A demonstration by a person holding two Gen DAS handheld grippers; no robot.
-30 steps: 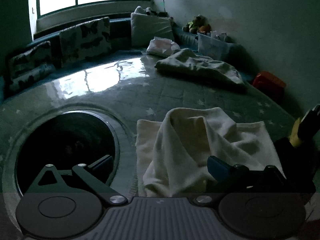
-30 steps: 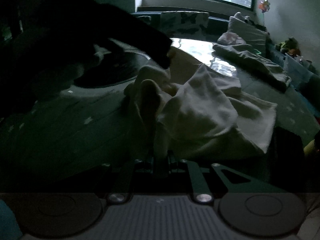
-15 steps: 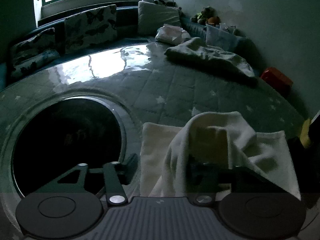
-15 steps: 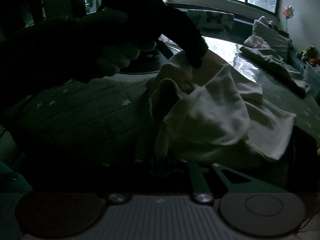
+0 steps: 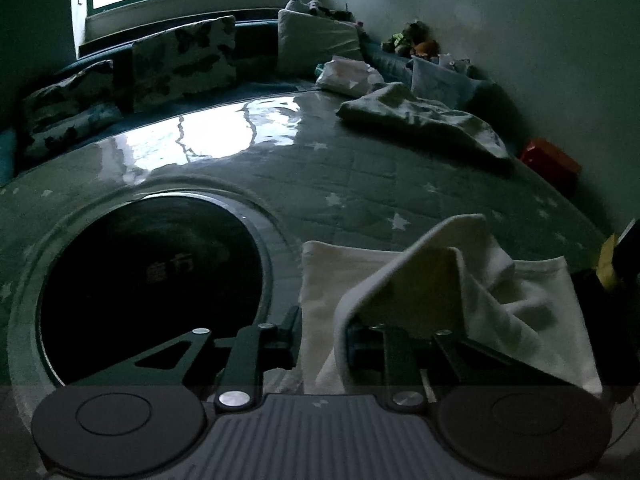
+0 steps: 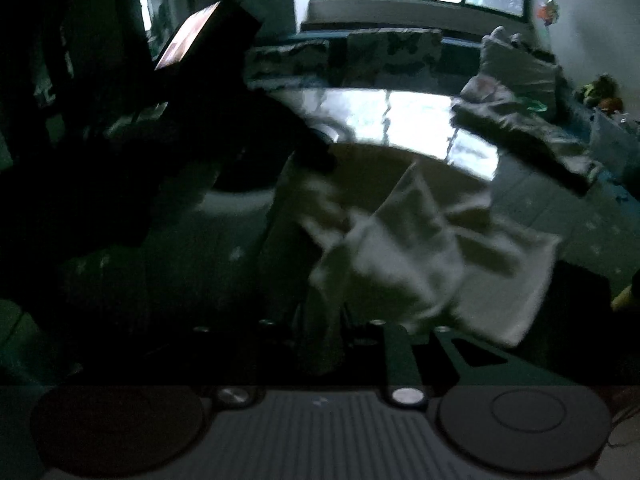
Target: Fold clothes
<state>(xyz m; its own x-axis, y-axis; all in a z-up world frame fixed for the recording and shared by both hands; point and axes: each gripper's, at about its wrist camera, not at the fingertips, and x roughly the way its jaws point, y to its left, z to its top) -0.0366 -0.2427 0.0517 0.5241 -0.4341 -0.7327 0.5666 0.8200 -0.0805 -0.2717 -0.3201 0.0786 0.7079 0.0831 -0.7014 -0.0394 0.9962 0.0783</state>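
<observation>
On quilted mat (image 5: 360, 176): soft rumpled cream garment (image 5: 500, 280).

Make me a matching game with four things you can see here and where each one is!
Things:
1. cream cloth
2. red box
3. butterfly pillow
4. black circle

Places:
A. under the window
B. left of the cream cloth
C. by the right wall
D. just ahead of the left tongs

Pairs: 1-D, 2-C, 3-A, 4-B
</observation>
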